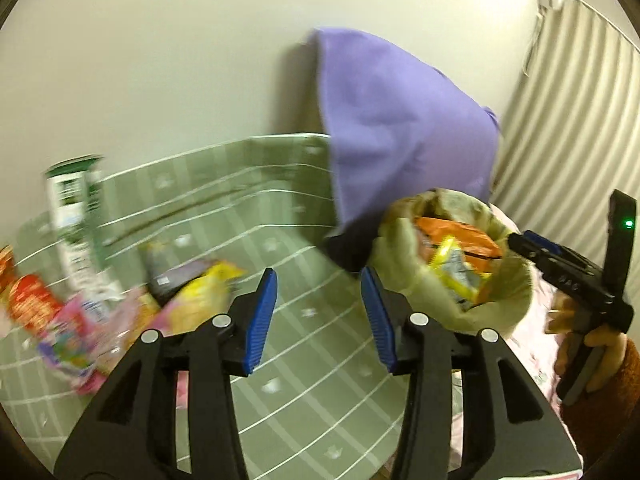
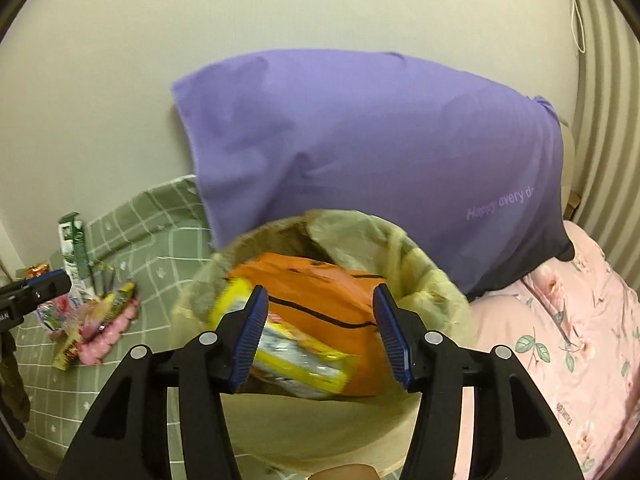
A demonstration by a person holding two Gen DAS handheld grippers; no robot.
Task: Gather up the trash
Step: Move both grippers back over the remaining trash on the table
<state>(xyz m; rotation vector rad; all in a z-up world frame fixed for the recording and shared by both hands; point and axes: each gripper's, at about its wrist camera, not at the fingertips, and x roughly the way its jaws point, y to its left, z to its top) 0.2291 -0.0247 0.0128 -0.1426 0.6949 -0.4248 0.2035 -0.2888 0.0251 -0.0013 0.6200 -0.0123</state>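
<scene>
Bed cover (image 1: 304,360): green checked cloth that carries everything, running back to the wall; a pink floral quilt (image 2: 560,340) adjoins it on the right side
Pillow (image 2: 360,152): purple, propped against the wall at the back edge of the bed, just behind the bag
Trash bag (image 2: 432,280): pale yellowish-green, mouth open and facing up, at the right side of the green cover beside the quilt; an orange packet (image 2: 320,292) and a yellow wrapper (image 2: 304,356) already lie inside
Loose trash pile (image 1: 92,320): bright wrappers, red, pink and yellow, heaped toward the left edge of the cover, well apart from the bag; blurred in the left wrist view, so single pieces are hard to tell
Carton (image 1: 76,216): green and white, standing upright at the back of that pile
Left gripper (image 1: 318,320): jaws about half spread, nothing between the blue pads, bare cover under them; the pile lies to its left, the bag to its right
Right gripper (image 2: 318,336): jaws fairly wide and empty, poised over the bag's mouth, the yellow wrapper lying below and not pinched
Deciding relation: the remaining trash lies left of both grippers and the left one is clearly nearer; judged next move is a leftward reach by that hand, while the right stays by the bag
Progress: partly done, judging by the heap outside the bag
</scene>
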